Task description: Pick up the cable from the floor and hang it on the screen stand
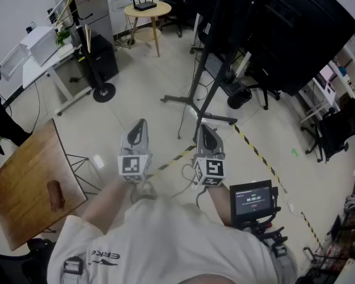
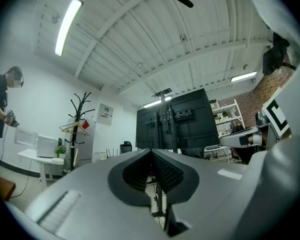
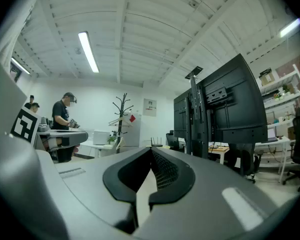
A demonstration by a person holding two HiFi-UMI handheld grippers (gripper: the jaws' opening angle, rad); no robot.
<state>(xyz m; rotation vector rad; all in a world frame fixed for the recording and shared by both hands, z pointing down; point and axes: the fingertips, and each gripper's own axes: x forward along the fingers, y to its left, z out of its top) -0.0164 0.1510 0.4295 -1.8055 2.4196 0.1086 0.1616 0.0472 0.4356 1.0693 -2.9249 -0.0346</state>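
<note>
My left gripper (image 1: pixel 139 124) and right gripper (image 1: pixel 205 129) are held side by side at chest height, level, pointing at the screen stand (image 1: pixel 208 87). Both are shut with nothing between the pads. The stand carries a large black screen (image 1: pixel 284 34) on a dark pole with floor legs. A thin pale cable (image 1: pixel 176 189) lies in loose loops on the floor below and between the grippers, partly hidden by my arms. In the left gripper view the closed left gripper (image 2: pixel 151 151) faces the screen (image 2: pixel 190 119). The right gripper (image 3: pixel 151 150) has the screen (image 3: pixel 225 109) to its right.
A tilted wooden tabletop (image 1: pixel 29 188) stands at the left. A black coat rack (image 1: pixel 89 46), a white desk (image 1: pixel 41 52) and a round table (image 1: pixel 147 10) are behind. Yellow-black tape (image 1: pixel 260 155) crosses the floor. A small display unit (image 1: pixel 252 200) sits at my right. A person (image 3: pixel 65 114) stands far off.
</note>
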